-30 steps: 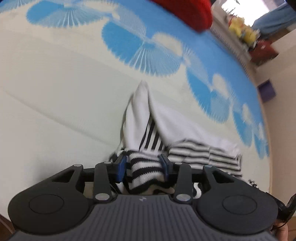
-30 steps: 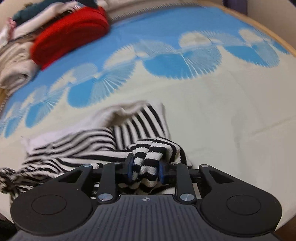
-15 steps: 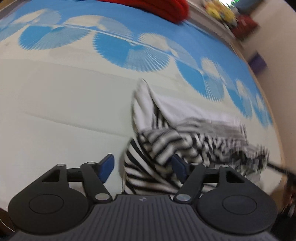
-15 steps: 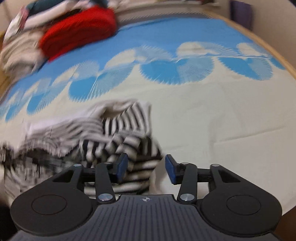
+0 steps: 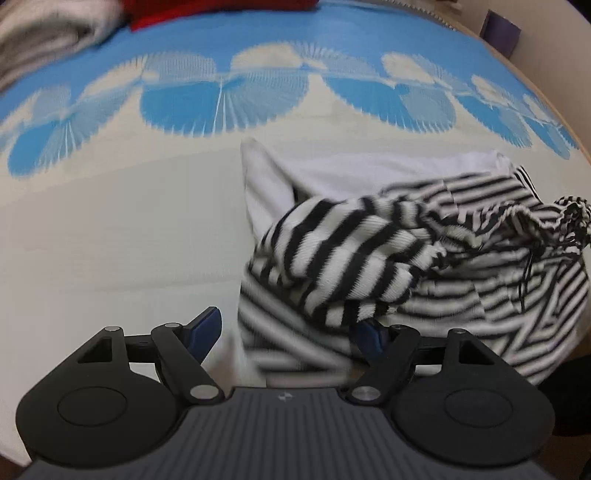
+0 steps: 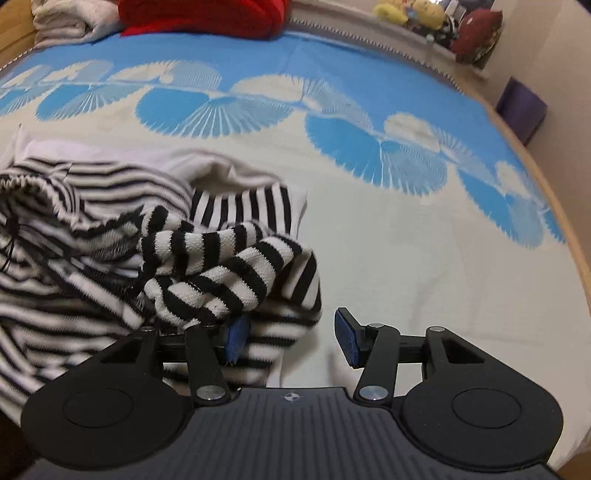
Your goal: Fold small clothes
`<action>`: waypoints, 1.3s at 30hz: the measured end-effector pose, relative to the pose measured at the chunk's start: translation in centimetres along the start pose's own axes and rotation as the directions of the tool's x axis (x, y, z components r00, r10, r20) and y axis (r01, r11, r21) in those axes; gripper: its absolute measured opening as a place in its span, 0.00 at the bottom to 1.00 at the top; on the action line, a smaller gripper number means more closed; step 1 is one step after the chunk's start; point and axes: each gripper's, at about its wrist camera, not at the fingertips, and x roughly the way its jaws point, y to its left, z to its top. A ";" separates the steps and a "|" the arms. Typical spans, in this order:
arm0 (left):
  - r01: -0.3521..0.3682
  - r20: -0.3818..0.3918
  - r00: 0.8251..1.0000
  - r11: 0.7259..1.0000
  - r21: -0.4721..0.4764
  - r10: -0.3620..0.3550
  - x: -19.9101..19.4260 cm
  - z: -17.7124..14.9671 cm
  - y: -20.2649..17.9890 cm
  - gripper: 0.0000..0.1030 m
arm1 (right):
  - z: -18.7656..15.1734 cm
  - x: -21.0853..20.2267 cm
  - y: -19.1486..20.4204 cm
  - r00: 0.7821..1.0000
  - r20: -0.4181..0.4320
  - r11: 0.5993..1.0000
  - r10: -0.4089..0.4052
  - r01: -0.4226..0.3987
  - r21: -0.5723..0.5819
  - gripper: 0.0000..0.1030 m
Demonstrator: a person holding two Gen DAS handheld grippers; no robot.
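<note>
- Lying crumpled on the bedspread, the striped garment fills the centre-right of the left wrist view and the left half of the right wrist view.
- Left gripper: jaws spread and opening; the left blue pad is clear of the cloth, the right pad is partly hidden under a striped fold. Cloth lies between the jaws, not pinched.
- Right gripper: jaws spread wide; the left pad sits against the garment's lower edge, the right pad is over bare bedspread. No pinch visible.
- White inner fabric of the garment shows at its upper edge in both views.
- Bedspread: cream near the grippers, blue fan pattern across the upper part of both frames.
- Red cloth and a pale folded pile sit at the top left of the right wrist view.
- Soft toys at the top right; a purple box is at the right edge.
</note>
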 end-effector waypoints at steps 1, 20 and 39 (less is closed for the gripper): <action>-0.002 0.032 0.999 1.000 0.011 0.002 -0.2 0.8 -0.4 0.78 | 0.6 0.1 0.0 1.000 0.025 1.000 -0.005 0.005 0.006 0.51; 0.065 0.047 0.997 0.998 0.018 -0.066 5.6 6.3 -0.2 0.78 | 6.9 7.0 -0.1 0.984 0.058 0.980 0.169 -0.174 0.101 0.49; 0.102 0.109 0.992 0.908 -0.407 -0.063 5.9 8.6 6.1 0.31 | 10.0 7.4 -3.7 0.987 0.123 0.852 0.104 -0.152 0.501 0.12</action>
